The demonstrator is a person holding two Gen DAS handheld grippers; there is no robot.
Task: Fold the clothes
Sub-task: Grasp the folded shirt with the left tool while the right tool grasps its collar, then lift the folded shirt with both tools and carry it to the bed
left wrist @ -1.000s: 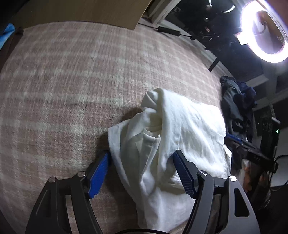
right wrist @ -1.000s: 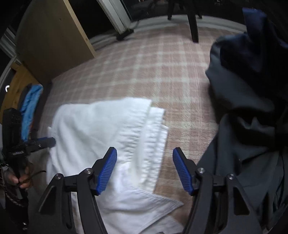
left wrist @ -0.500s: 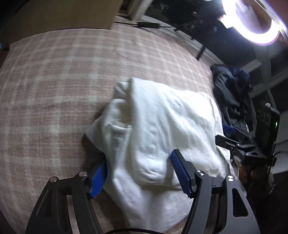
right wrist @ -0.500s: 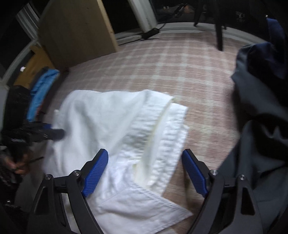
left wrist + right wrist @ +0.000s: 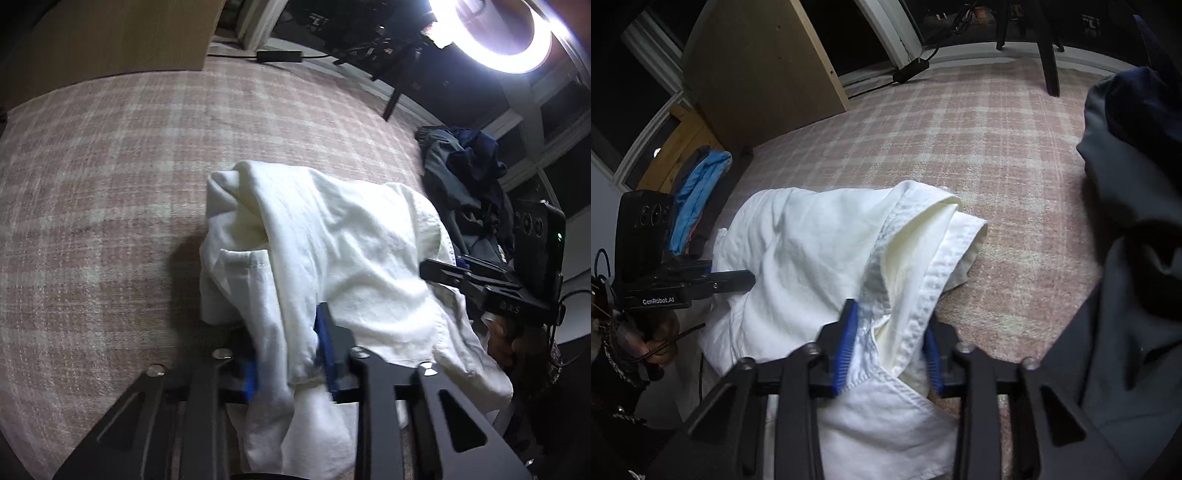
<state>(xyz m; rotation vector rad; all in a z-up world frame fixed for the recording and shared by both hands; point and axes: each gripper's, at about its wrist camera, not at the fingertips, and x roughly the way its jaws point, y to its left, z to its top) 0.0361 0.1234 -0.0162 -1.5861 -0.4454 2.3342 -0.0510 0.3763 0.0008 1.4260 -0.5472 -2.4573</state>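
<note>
A pink plaid carpet covers the floor of a dim room lit by a ring light at 1 o'clock in the left wrist view.

Nearest in that view, my left gripper is clenched on a bunched edge of the white garment; cloth fills the gap between the blue pads and spills below them toward 6 o'clock. Nearest in the right wrist view, my right gripper is likewise clamped on the same garment, on a stitched band of layered hems. Each gripper appears in the other's camera: the right one at 3 o'clock, the left one at 9 o'clock, at opposite ends of the cloth.

The garment lies on the carpet between them, partly doubled over, its body rumpled and sagging. Beyond it at 12 o'clock the carpet is bare.

I judge the step in hand to be a two-ended grasp for moving or folding the cloth. To do it well I would keep both grips firm, hold both ends level, put light tension between them so that the sag flattens, and carry the layers together so that the hems stay aligned.

Further off, a dark clothes pile sits at 3 o'clock in the right view, near enough to snag. A wooden panel stands at 11 o'clock.
</note>
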